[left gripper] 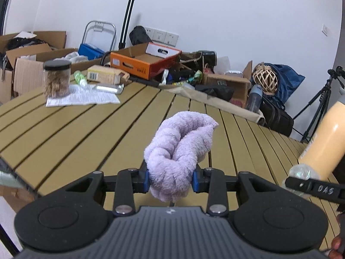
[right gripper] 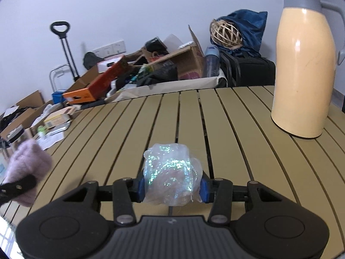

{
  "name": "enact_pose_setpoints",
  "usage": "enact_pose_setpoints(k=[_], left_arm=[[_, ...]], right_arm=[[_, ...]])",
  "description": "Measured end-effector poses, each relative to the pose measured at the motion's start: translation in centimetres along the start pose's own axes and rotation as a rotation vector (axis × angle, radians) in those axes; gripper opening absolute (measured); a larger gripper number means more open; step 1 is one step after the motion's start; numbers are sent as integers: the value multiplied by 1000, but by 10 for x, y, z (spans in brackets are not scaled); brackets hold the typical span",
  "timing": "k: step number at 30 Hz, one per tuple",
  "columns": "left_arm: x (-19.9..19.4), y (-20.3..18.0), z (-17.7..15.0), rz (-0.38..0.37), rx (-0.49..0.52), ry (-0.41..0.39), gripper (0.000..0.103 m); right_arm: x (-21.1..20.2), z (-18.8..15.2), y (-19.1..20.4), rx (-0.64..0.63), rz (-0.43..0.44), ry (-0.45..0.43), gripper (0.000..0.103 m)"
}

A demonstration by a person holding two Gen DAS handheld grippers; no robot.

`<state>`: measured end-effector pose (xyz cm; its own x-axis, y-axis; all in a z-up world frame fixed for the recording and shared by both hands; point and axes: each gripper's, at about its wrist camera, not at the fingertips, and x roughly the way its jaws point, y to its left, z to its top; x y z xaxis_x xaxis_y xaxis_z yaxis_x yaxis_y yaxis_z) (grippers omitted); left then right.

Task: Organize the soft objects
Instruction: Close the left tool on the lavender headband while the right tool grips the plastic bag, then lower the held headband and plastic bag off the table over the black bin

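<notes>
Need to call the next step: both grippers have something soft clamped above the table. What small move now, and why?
Probably carry both toward one bare patch of the slatted table: the left gripper grips the purple towel, the right gripper the glittery bag, away from the flask.

Fluffy lilac cloth point(left gripper: 176, 149), glittery crinkled film point(right gripper: 171, 172), glossy jug point(right gripper: 301, 75) (plastic-looking)

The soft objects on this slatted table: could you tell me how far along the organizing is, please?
Done: nothing looks placed yet; no bin or sorted pile shows on the table. In hand: the left gripper is clamped on the lilac fluffy cloth, and the right gripper on the iridescent crinkly bundle, both above the slats. Left: setting both down together; the pictures don't show where.
</notes>
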<state>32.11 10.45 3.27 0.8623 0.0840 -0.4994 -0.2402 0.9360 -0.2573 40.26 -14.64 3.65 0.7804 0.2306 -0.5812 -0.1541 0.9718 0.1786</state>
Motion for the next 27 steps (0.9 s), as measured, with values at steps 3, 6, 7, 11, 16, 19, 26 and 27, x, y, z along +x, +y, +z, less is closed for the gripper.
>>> enact_pose_setpoints(k=[3, 6, 7, 11, 16, 19, 26, 27], left_arm=[[-12, 2, -11, -11, 10, 8, 34], [-29, 4, -22, -27, 19, 9, 34], [-34, 4, -26, -31, 22, 8, 34], [-53, 4, -40, -47, 42, 13, 34], [-72, 4, -60, -55, 89, 24, 34], [-79, 6, -72, -54, 107, 35, 34], [-97, 12, -95, -46, 155, 60, 34], [-98, 13, -99, -45, 161, 69, 34]], right_arm=[[-22, -11, 3, -4, 14, -12, 45], [-41, -24, 6, -4, 31, -13, 45], [-47, -28, 7, -8, 34, -13, 45], [-70, -46, 10, -18, 53, -9, 45], [-94, -70, 12, -30, 69, -1, 45], [-105, -86, 12, -39, 76, 14, 45], [-124, -122, 11, -72, 82, 65, 45], [-125, -127, 11, -74, 83, 75, 45]])
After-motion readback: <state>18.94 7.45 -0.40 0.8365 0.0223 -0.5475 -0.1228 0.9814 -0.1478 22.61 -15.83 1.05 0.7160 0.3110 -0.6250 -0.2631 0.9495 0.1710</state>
